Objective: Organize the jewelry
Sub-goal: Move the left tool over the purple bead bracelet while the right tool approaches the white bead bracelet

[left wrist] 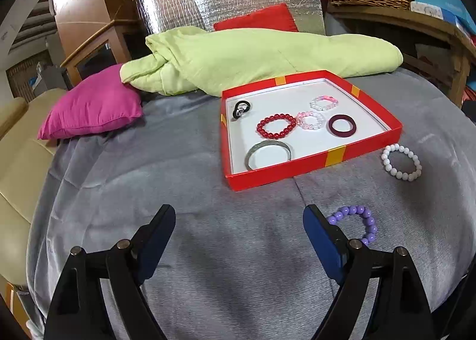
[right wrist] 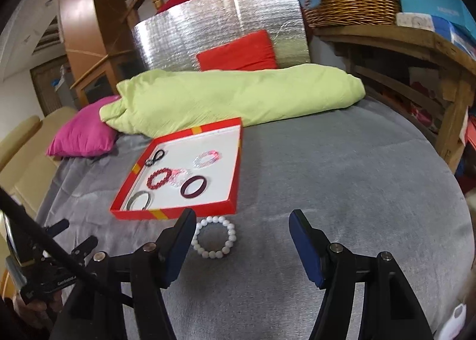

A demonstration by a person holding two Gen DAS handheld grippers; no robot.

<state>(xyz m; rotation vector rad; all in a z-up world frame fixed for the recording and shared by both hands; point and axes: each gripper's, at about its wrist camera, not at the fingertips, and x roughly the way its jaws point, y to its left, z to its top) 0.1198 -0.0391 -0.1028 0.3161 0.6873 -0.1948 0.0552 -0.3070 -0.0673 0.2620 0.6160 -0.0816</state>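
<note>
Fingers [left wrist: 321, 239] of the left gripper [left wrist: 239, 218] stood released and wide apart with nothing between them, and the right gripper [right wrist: 242, 222] likewise gaped empty over the grey bed cover [right wrist: 327, 176]. One shallow red box [left wrist: 312, 161] with yellow strips and a white floor lay on that cover. Inside it were six pieces: one red bead bracelet [left wrist: 276, 125], two pale pink-and-clear bead bracelets [left wrist: 311, 120], one dark maroon bangle [left wrist: 342, 125], one silvery bangle [left wrist: 267, 154] at the box's near edge, and one small black-and-silver piece [left wrist: 241, 109] in its far left corner. Outside the box lay two more: one white bead bracelet [right wrist: 214, 239] just beside its near wall, and one purple bead bracelet [left wrist: 360, 224] nearer the left gripper.
</note>
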